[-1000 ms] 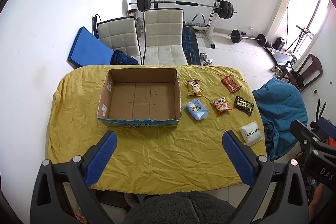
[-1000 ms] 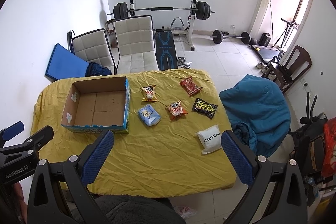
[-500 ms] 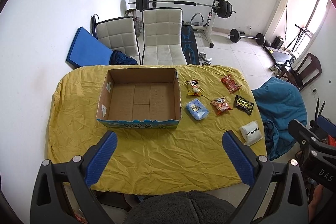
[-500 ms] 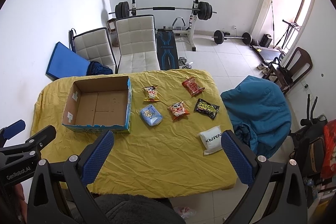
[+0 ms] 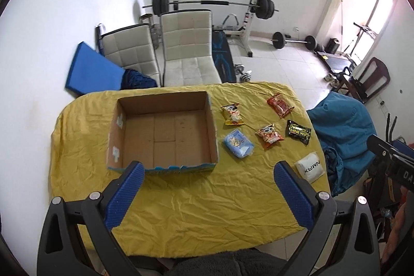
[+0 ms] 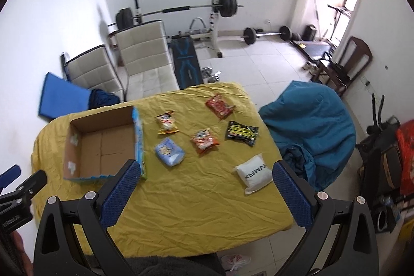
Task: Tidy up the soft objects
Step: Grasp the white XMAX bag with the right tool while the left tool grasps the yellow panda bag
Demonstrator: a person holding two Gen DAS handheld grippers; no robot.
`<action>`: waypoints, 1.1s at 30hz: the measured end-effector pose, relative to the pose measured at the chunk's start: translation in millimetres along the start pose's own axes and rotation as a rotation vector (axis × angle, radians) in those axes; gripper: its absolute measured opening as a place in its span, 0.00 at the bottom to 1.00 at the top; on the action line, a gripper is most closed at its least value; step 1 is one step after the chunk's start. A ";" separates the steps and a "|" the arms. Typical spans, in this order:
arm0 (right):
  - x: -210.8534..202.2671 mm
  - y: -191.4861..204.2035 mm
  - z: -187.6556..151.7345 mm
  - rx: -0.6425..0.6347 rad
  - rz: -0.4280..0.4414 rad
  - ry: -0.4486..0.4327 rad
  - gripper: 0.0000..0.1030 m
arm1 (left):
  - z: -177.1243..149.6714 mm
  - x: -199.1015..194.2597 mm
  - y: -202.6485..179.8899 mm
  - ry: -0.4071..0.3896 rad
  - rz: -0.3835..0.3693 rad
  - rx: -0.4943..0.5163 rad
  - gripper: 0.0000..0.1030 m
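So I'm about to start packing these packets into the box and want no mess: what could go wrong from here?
Three risks, as I judge them. The yellow cloth is wrinkled and loose, so a low gripper could drag it and shift the packets. The white packet lies near the table's right edge and might get pushed off. The cardboard box is empty and looks light, so a bump from the left gripper may slide it.

Open box (image 5: 165, 131) sits on the table (image 5: 181, 211), six packets (image 5: 269, 136) to its right
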State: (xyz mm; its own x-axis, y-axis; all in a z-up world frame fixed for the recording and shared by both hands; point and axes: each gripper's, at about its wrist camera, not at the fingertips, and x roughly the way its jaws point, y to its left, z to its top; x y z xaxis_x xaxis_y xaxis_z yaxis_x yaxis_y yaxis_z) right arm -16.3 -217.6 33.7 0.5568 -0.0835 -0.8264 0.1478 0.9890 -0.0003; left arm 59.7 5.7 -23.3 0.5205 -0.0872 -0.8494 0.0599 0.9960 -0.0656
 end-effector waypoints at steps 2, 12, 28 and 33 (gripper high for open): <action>17.8 -15.4 8.8 0.033 -0.026 0.018 1.00 | 10.1 23.8 -4.6 0.024 0.003 0.016 1.00; 203.5 -108.7 20.7 0.020 -0.150 0.326 1.00 | 26.8 164.8 -34.1 0.249 0.012 -0.037 1.00; 498.1 -161.0 -111.0 -0.298 -0.136 0.793 0.94 | 3.9 368.6 -103.3 0.640 0.090 -0.052 1.00; 507.1 -171.3 -114.6 -0.303 -0.140 0.826 0.75 | 21.2 395.5 -104.6 0.663 0.061 -0.101 0.99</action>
State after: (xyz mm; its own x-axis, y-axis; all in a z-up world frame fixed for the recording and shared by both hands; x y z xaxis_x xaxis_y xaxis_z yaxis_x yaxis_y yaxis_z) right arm 147.0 -415.4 -449.9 -0.2344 -0.2072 -0.9498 -0.1177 0.9759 -0.1839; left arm 277.3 -133.4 -341.3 -0.1141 -0.0336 -0.9929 -0.0494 0.9984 -0.0282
